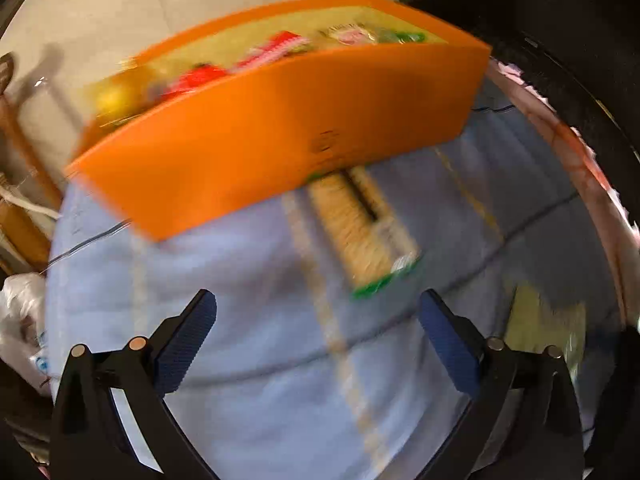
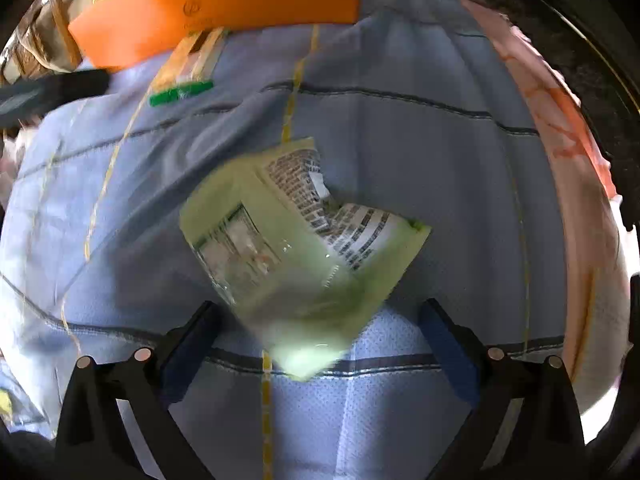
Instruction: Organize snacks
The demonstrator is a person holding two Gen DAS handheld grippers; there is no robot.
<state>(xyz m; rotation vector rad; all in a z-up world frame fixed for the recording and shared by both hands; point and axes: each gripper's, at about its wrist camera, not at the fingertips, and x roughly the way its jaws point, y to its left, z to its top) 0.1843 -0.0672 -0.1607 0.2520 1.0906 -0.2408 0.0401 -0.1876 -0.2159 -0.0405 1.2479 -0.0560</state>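
A: Surface?

B: Pale blue quilted fabric with dark and yellow stripes (image 2: 400,152), pink cloth (image 2: 560,132) along its right edge.

A: Largest item?

B: Orange rectangular box (image 1: 280,136), standing at the far side, with red, gold and green wrapped snacks (image 1: 280,46) inside.

A: Loose items?

B: Pale green printed foil pouch (image 2: 296,248), mid-fabric. Clear cracker sleeve with green ends (image 1: 360,228) touches the box front.

A: Tools?

B: Left gripper (image 1: 318,320) spread, empty. Right gripper (image 2: 318,320) spread, the pouch's near corner between its fingers, unpinched.
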